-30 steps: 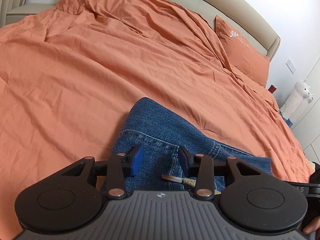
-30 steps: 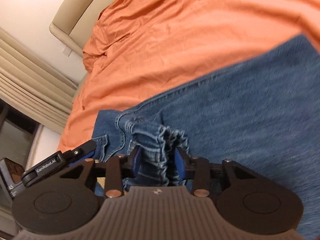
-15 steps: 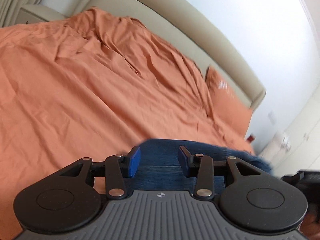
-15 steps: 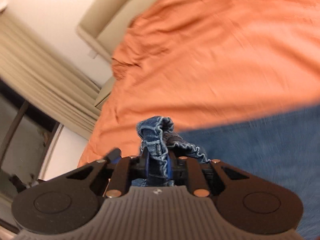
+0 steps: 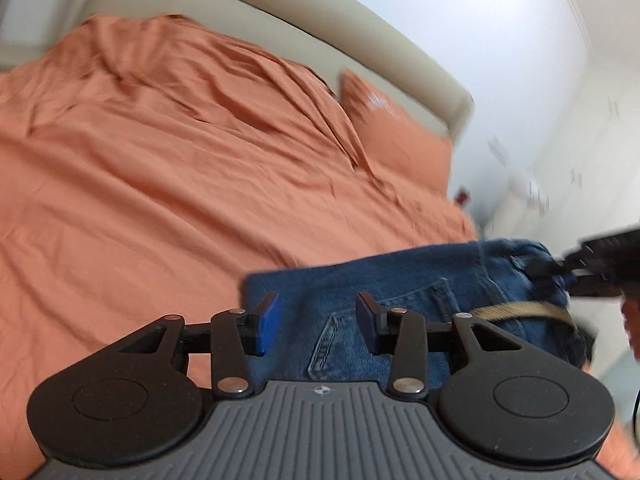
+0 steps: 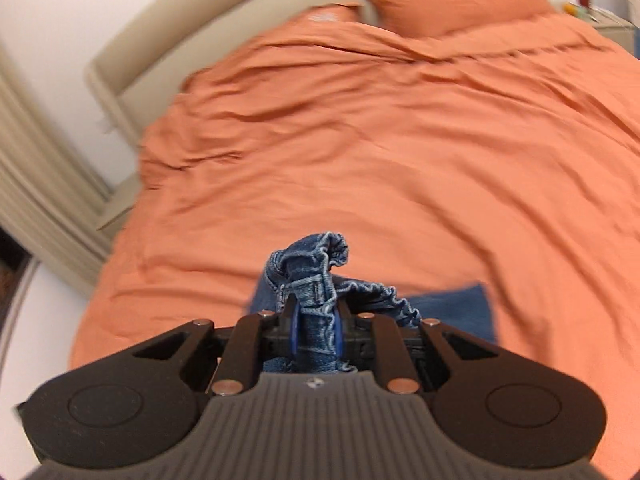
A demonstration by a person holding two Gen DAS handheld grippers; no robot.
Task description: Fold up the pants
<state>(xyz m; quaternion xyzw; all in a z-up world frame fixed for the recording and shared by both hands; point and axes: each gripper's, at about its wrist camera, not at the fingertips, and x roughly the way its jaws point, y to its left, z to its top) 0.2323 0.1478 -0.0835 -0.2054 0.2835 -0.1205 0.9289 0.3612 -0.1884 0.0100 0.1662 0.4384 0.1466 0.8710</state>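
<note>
Blue denim is bunched up between the jaws of the right gripper. The jaws have just been closing, and now they are clamped on a crumpled, ruffled edge of the jeans. That gathered bit sticks up above the blue pads, while more of the cloth hangs down below and behind the tool.

The left gripper has its jaws apart. Nothing sits between its blue fingers. They hover over the jeans without pinching them.

In the left wrist view the jeans lie at the near side of the bed, spread over the orange bedspread. A stitched pocket shows on the cloth, and a tan band runs across it on the right. At the far right of that view the right gripper grips the bunched end of the jeans, and that end is raised off the bed.

An orange pillow leans on the beige headboard at the far side. The picture is a bit blurred.
</note>
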